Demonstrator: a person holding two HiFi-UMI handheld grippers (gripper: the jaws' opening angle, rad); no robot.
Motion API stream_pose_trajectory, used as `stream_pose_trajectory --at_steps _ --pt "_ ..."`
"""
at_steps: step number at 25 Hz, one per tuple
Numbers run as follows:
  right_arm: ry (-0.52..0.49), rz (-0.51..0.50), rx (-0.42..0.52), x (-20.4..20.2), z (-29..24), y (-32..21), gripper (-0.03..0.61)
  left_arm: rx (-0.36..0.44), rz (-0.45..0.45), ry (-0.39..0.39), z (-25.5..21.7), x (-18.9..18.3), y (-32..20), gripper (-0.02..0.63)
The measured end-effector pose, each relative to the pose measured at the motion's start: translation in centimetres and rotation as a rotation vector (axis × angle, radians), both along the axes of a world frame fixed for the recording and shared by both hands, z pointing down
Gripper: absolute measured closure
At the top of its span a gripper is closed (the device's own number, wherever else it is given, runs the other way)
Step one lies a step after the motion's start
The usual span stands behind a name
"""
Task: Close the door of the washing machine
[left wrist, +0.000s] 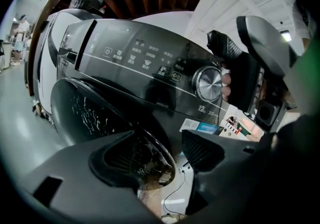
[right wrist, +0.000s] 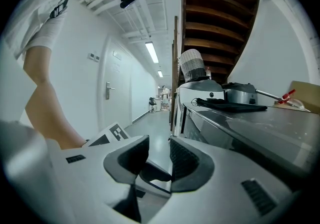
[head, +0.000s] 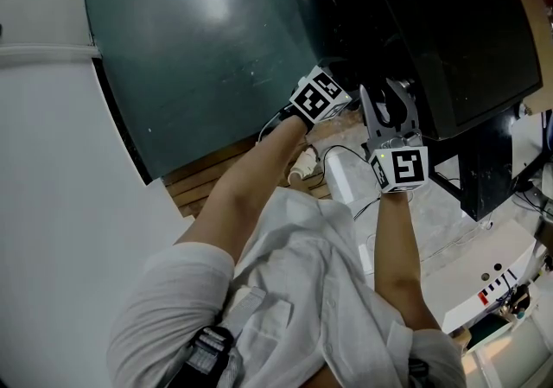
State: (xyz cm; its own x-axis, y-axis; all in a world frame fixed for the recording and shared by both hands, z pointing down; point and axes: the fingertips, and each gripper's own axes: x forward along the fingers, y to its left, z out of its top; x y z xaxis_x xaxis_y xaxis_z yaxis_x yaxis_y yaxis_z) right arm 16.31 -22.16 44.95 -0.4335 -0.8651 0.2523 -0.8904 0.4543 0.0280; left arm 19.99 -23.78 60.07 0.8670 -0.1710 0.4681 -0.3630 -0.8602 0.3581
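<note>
dark washing machine (left wrist: 135,76) — "12" beside its dial (left wrist: 209,83)

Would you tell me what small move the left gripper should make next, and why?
Probably push the left gripper against the door toward the washing machine; its open jaws sit at the door's rim, and the door appears ajar.

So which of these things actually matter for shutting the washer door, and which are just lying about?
For the job:
- washing machine door, standing open
- washing machine
- left hand-held gripper, jaws apart
- right hand-held gripper, jaws apart

Just lying about:
- metal pot
- cardboard box
- wooden pallet
</note>
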Motion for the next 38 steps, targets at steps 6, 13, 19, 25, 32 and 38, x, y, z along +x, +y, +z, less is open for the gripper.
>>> stream_pose_trajectory --at_steps 6,13,19,25,32,38 --pt "-0.003 -0.005 -0.005 0.5 0.4 -0.4 0.433 -0.002 -0.029 -0.007 0.3 0.1 -0.3 0.344" --pt "-0.009 -0.026 -0.005 0.2 0.5 -0.7 0.433 -0.03 -0.09 -0.002 0.3 -0.1 -1.0 0.379" --pt "-0.007 -0.031 -0.009 0.0 0.6 -0.5 0.433 -0.062 -0.114 -0.013 0.6 -0.3 -1.6 0.46" --pt "0.005 -0.02 -0.009 0.1 0.5 0.0 0.433 -0.096 -0.134 0.008 0.3 0.2 -1.9 0.462" --pt "0.006 0.009 -0.007 0.8 0.2 0.6 0.433 -0.113 -0.137 0.015 0.4 0.2 -1.9 0.46" --pt "0.01 0.023 -0.003 0.8 -0.1 0.9 0.433 -0.104 -0.124 0.009 0.4 0.1 -1.9 0.46"
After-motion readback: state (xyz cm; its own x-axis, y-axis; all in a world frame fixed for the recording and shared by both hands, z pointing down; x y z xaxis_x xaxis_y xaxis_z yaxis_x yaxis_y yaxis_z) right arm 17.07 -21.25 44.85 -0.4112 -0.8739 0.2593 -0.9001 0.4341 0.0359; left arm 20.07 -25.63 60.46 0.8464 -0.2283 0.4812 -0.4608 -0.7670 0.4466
